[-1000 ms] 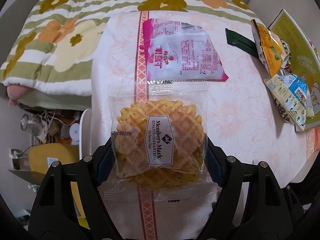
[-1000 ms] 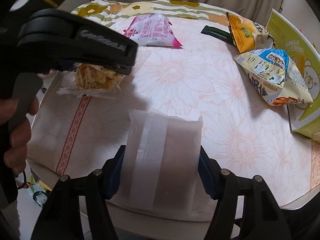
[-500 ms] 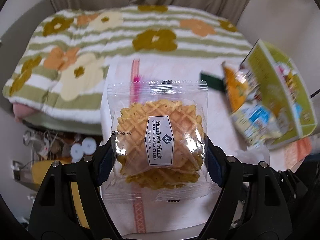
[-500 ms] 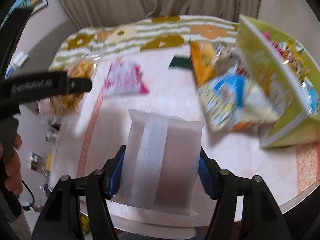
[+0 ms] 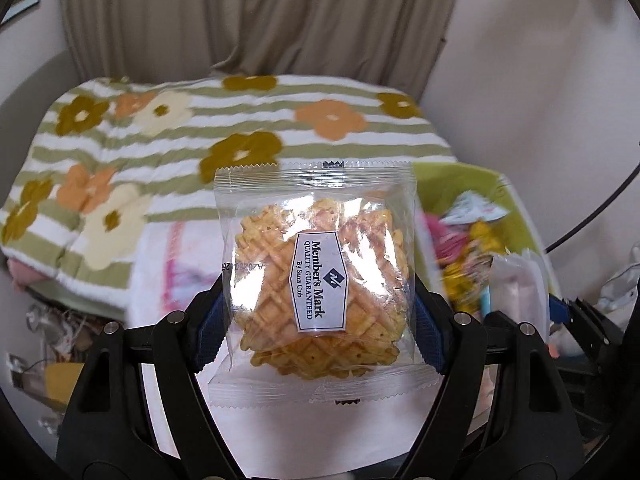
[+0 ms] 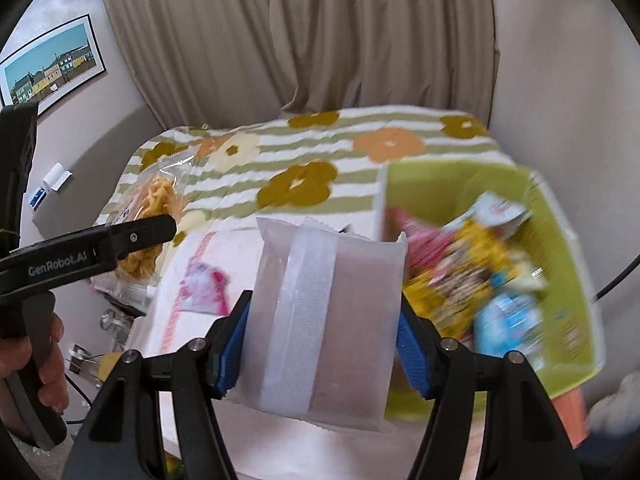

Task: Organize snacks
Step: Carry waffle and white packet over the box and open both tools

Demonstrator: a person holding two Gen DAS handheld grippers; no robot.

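Observation:
My left gripper (image 5: 316,320) is shut on a clear packet of waffle crisps (image 5: 316,280) with a white Member's Mark label, held up above the table. My right gripper (image 6: 324,340) is shut on a frosted white packet (image 6: 324,320) with a wide seam facing me. In the right wrist view the left gripper (image 6: 160,228) and its waffle packet (image 6: 156,200) show at the left, with a hand (image 6: 36,364) on the grip. A green box (image 6: 560,280) holding several snack bags sits at the right, blurred. A pink packet (image 6: 204,288) lies on the table.
The round table wears a white floral cloth (image 5: 180,264). Behind it lies a flowered, striped quilt (image 5: 160,140), then beige curtains (image 6: 320,40). A framed picture (image 6: 48,64) hangs on the left wall. Clutter sits on the floor at the lower left (image 5: 52,332).
Both grippers have risen and tilted up with their packets still held. The table has dropped low in both views, and the green box now shows at the right, with the curtains above.

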